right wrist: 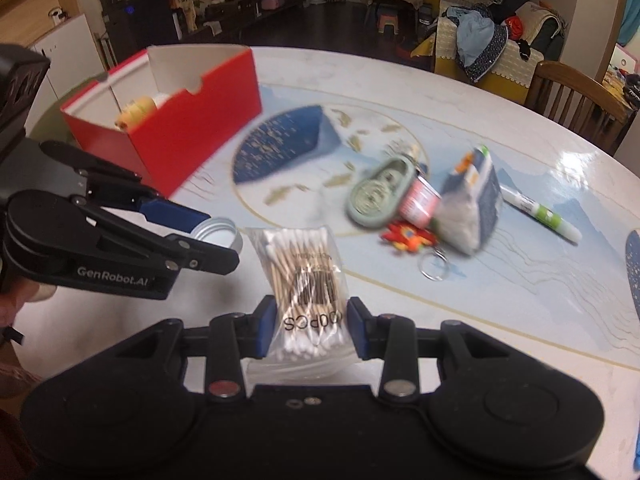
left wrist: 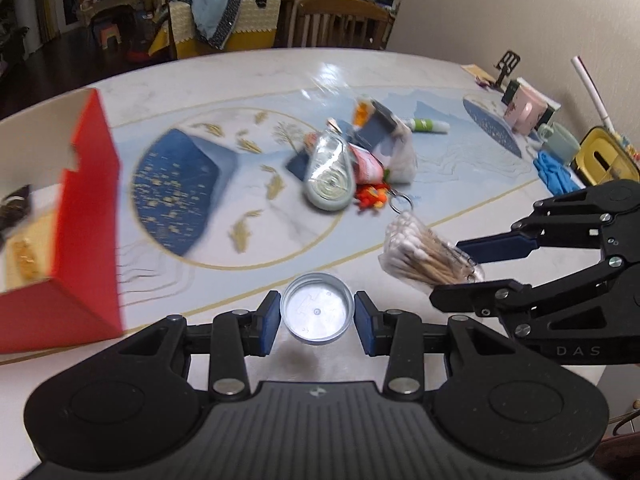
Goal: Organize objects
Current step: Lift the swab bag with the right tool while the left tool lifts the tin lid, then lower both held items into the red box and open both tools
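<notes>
Red box (left wrist: 60,216) far left of both loads; left gripper (left wrist: 317,322) nearer, clamping lid (left wrist: 317,308); right gripper (right wrist: 312,330) clamping swab bag (right wrist: 306,276).

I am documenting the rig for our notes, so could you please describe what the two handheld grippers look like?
Both are matte black plastic with linkage arms joined by silver pivot pins, two round domed housings and a ribbed centre plate. The fingers carry blue pads. The left gripper bears white "GenRobot.AI" lettering on its side; the right gripper shows "DAS". No cables are visible.
</notes>
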{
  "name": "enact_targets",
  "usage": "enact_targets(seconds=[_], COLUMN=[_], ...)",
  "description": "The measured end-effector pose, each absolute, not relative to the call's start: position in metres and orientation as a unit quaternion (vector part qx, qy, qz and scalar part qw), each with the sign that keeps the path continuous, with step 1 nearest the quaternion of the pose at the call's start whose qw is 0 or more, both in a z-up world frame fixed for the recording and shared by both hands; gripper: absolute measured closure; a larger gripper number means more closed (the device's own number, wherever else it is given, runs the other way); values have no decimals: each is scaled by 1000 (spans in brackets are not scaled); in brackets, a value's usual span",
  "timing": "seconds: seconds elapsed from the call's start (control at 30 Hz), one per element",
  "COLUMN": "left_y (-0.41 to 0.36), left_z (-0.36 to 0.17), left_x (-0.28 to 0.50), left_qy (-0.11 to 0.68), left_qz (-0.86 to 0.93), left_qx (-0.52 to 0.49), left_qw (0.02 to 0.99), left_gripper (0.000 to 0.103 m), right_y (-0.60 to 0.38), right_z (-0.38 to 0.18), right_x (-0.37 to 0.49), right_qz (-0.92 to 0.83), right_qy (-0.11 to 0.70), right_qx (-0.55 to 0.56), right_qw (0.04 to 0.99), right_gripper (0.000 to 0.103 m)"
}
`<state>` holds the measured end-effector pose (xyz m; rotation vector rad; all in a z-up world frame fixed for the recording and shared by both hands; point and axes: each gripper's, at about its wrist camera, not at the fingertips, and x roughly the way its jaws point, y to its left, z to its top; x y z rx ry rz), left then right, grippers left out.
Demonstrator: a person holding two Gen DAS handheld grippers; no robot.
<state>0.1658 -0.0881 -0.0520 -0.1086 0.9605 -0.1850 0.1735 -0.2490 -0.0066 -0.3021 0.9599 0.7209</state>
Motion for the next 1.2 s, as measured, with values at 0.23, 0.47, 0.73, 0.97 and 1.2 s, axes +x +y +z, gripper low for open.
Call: enact_targets(seconds=[0.23,0.47,0.73,0.97,1.2], left_y=[-40,13,67,109,144], left_z=[-26,-6,6,7,-1], left_x=[148,135,127,124,133], left_qy=[444,431,418,413,424], left_qz=[-83,-74,-55,-34,-18], left_qx=[-61,-65,-53,-44,-24], left_qw=[890,897,905,909,905], left_gripper=[65,65,65,65,65], right_y=[-206,-159,-97,-46,-5], right_z=[14,34,49,51,44], right_x=[164,159,159,162,184], right_qz=[343,353,372,383,372], right_qy=[439,424,409,403,423], right_qx=[-130,-121,-124,-136,-125], right_qw=[820,825,824,820,817], right_gripper=[66,66,66,66,66])
